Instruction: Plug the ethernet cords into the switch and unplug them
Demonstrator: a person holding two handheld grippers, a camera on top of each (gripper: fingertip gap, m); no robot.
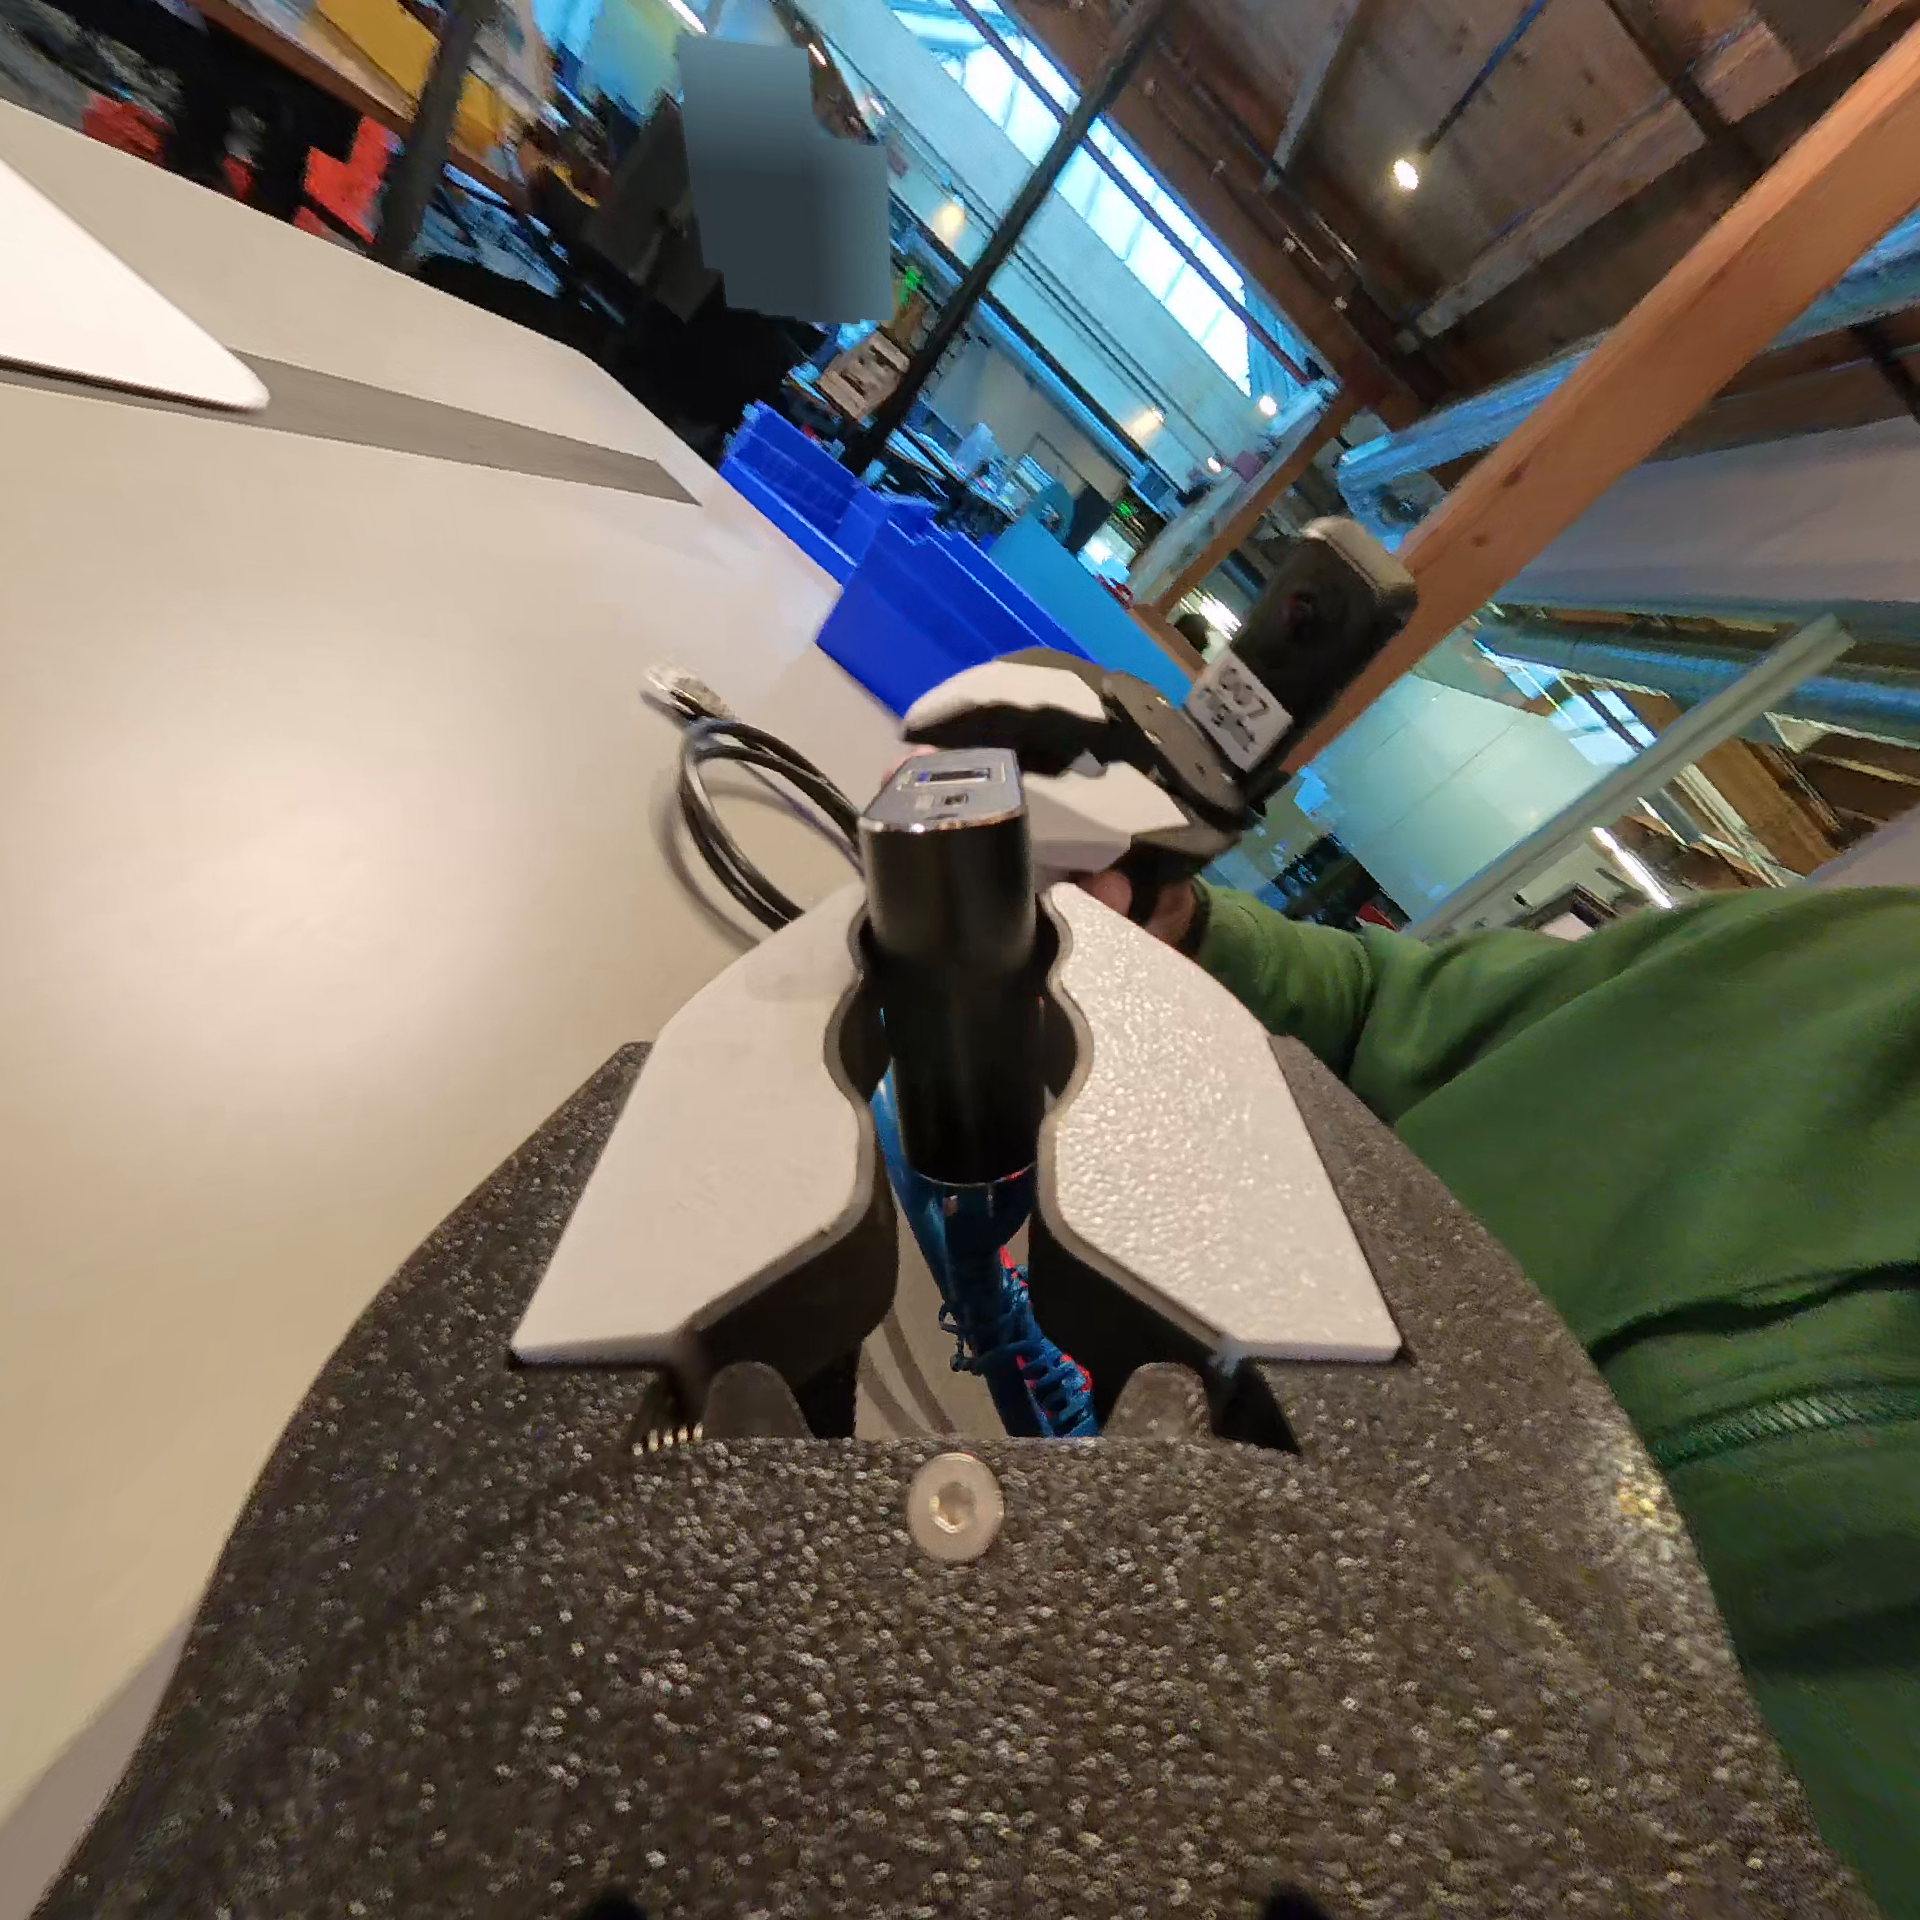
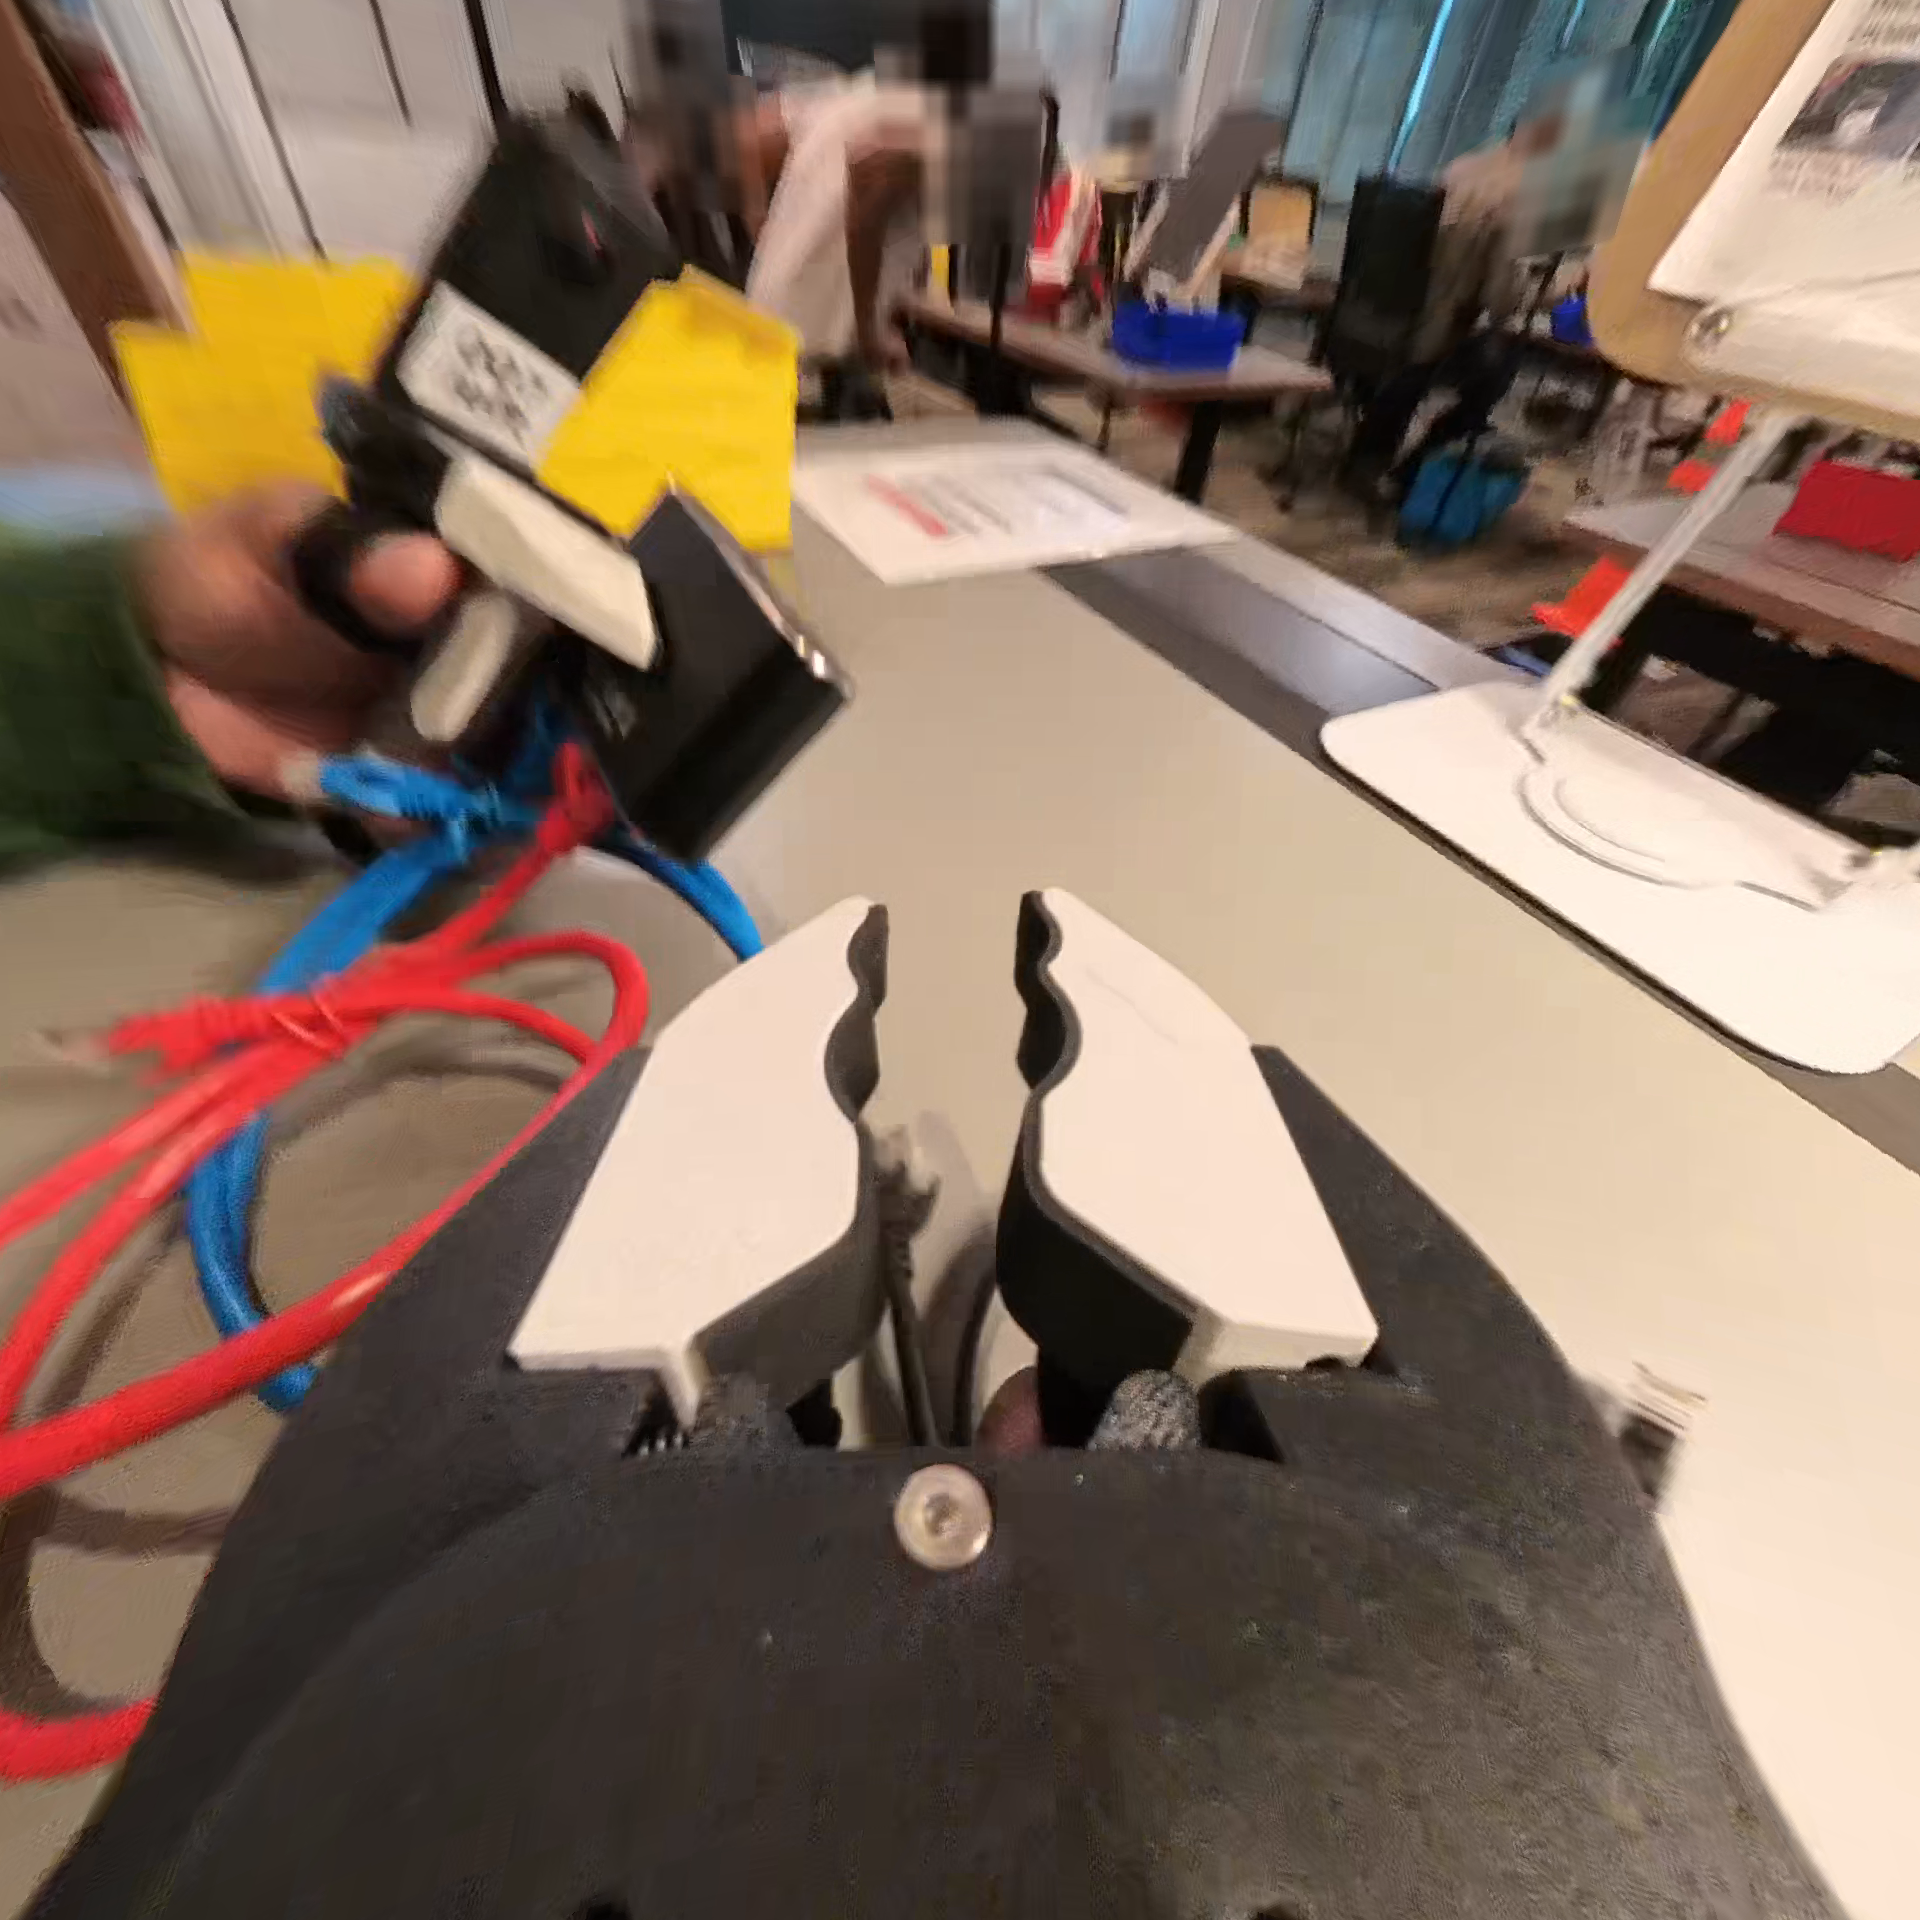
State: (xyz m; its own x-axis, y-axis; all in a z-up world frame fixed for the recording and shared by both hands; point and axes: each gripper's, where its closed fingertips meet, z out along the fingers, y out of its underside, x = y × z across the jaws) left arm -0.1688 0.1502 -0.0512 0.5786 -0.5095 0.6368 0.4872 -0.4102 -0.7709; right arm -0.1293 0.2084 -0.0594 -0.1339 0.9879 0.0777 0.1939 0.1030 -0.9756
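- Left gripper [image 1: 951, 997] clamps the black switch [image 1: 951, 966], lifted off the surface [image 1: 312, 831], blue cord [image 2: 312, 935] and red cord [image 2: 416, 997] dangling.
- Right gripper [image 2: 951, 997] gapes empty; trailing cords risk snagging, twisting the switch loose.

Switch [image 1: 951, 966]: glossy black — a silvery rim at its far end.
Left gripper [image 1: 956, 935]: pale grey textured finger plates, black inner pads, a speckled charcoal body.
Right gripper [image 2: 951, 914]: off-white finger plates, wavy black pads, a dull black body.
Yellow tags [image 2: 675, 405]: bright yellow, either side of the far gripper's black housing.
Blue cord [image 2: 343, 914]: vivid blue.
Red cord [image 2: 436, 997]: bright red — looped across the blue one.
Black cable [image 1: 727, 821]: black, coiled.
Table [image 1: 312, 831]: plain light grey-beige.
Sleeve [image 1: 1662, 1195]: green.
Bins [image 1: 935, 582]: saturated blue.
Stand base [image 2: 1558, 894]: white.
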